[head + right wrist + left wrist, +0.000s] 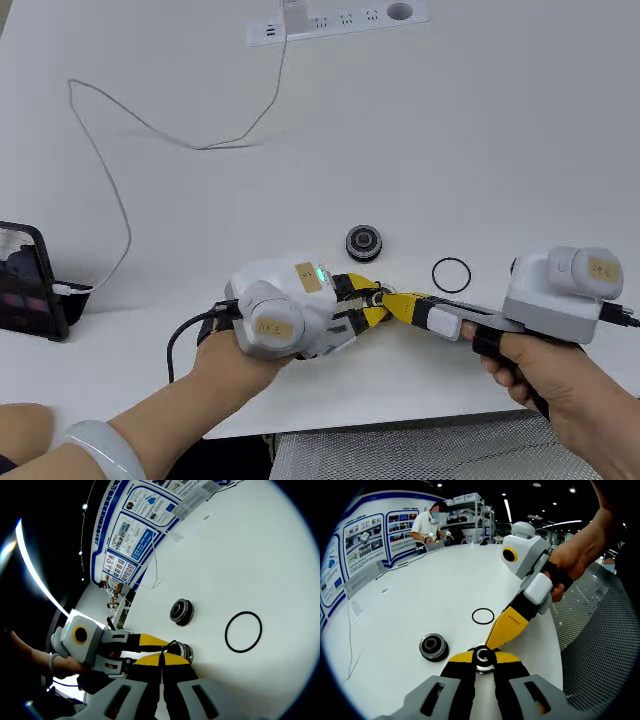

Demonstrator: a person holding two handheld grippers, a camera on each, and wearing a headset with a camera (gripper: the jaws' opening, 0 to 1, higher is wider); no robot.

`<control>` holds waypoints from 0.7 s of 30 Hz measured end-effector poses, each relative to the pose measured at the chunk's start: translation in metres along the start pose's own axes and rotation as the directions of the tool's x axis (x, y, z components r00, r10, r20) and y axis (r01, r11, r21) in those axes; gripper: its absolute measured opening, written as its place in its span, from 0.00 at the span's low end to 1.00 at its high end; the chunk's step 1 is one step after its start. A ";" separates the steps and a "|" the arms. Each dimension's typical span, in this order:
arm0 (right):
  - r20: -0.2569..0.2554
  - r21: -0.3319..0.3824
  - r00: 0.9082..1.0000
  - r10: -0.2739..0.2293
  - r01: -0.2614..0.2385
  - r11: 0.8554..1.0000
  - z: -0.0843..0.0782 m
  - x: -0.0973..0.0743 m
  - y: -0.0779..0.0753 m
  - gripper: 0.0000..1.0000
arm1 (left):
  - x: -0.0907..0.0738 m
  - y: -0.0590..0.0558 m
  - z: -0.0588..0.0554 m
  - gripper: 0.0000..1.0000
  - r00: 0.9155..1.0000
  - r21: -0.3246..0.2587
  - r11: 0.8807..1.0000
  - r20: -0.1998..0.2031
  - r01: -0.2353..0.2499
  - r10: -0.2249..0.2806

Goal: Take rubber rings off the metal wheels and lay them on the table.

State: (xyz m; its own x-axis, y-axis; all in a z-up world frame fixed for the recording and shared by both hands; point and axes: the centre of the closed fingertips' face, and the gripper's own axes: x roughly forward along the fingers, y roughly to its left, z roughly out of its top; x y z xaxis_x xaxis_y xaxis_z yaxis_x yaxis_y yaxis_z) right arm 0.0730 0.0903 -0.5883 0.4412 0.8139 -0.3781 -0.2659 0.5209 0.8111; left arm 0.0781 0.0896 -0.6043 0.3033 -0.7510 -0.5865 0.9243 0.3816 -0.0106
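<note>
Here the left hand-held gripper [484, 661] clamps a wheel [483, 654] while the right hand-held gripper [161, 656] pinches its ring [173, 642]; a weak pinch could let it snap back.

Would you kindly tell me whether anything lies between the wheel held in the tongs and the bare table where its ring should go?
Nothing visible does. The left gripper grips the wheel above the table, the right gripper's tongs touching it; the loose ring and the other wheel lie farther off, leaving bare surface beside it.
</note>
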 end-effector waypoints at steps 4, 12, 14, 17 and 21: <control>0.007 0.001 1.000 -0.001 0.001 1.000 0.001 -0.001 -0.001 0.01 | 0.000 0.000 0.000 0.13 1.000 0.001 1.000 -0.003 0.001 -0.001; 0.015 0.000 1.000 -0.027 0.027 1.000 0.005 0.000 -0.007 0.01 | 0.001 0.000 0.001 0.14 1.000 0.010 1.000 -0.004 0.018 -0.018; 0.014 -0.004 0.999 -0.036 0.036 0.999 0.004 0.000 -0.009 0.02 | 0.000 0.000 0.001 0.14 1.000 0.007 1.000 -0.005 0.022 -0.022; 0.014 -0.006 0.999 -0.044 0.044 0.999 0.004 -0.001 -0.010 0.02 | -0.002 -0.002 0.003 0.16 1.000 0.018 1.000 0.005 0.026 -0.026; 0.017 -0.009 0.998 -0.055 0.055 0.998 0.004 -0.001 -0.013 0.02 | -0.005 -0.006 0.006 0.17 0.999 0.032 0.999 0.012 0.038 -0.039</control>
State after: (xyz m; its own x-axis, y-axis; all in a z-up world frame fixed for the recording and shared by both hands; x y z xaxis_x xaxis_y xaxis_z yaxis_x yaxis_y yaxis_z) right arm 0.0799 0.0815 -0.5967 0.4696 0.7795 -0.4145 -0.2487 0.5673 0.7851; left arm 0.0719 0.0881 -0.5964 0.2703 -0.7717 -0.5757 0.9422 0.3351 -0.0069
